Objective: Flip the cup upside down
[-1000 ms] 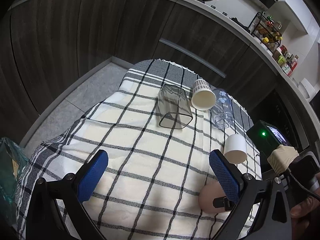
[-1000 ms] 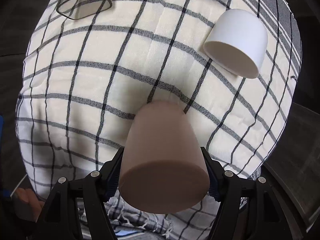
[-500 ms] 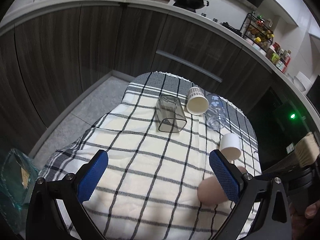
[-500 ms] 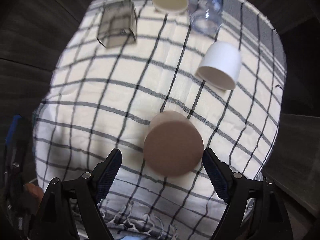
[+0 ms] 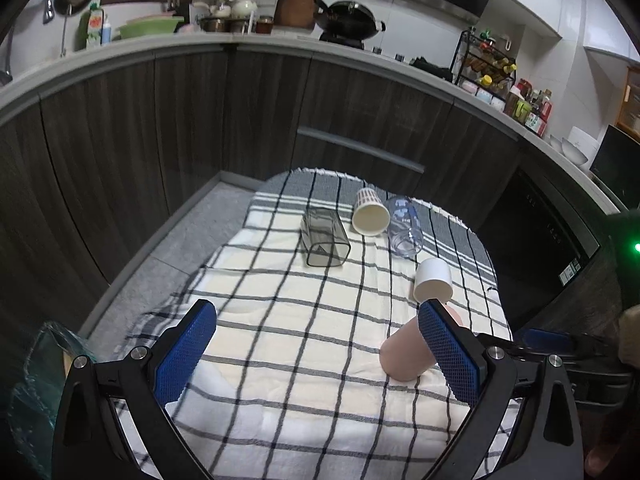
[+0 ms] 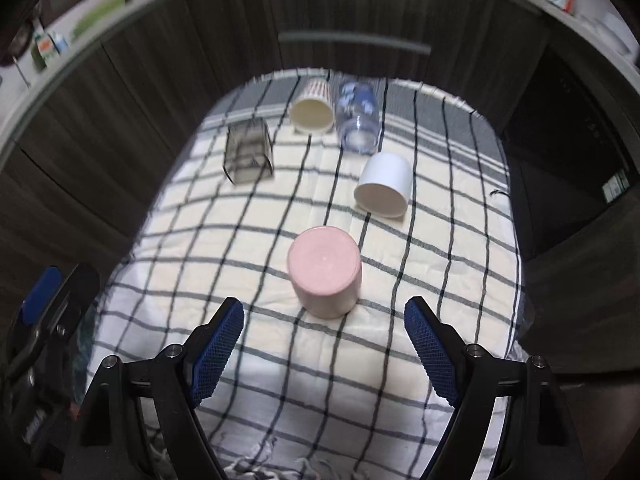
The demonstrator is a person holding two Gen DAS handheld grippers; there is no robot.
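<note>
Left wrist view: left hand-held gripper (image 5: 316, 348) spread wide and empty over the checked cloth (image 5: 280, 320) on the table, with the matte pink cup (image 5: 408, 354) near its right finger, base up. Right wrist view: right hand-held gripper (image 6: 324, 344) now wide open and drawn back from the pink cup (image 6: 325, 278), clamped a second ago, now standing free, smooth flat base upward, so flip likely done; white cup (image 6: 384, 190), paper cup (image 6: 311, 112), clear tumbler (image 6: 358, 122) and smoky square glass (image 6: 248, 156) lying on their sides beyond.

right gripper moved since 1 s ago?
Yes. The right gripper was shut on the pink cup a second ago; now its jaws are open and it has backed off toward the cloth's near edge, leaving the cup upside down.
</note>
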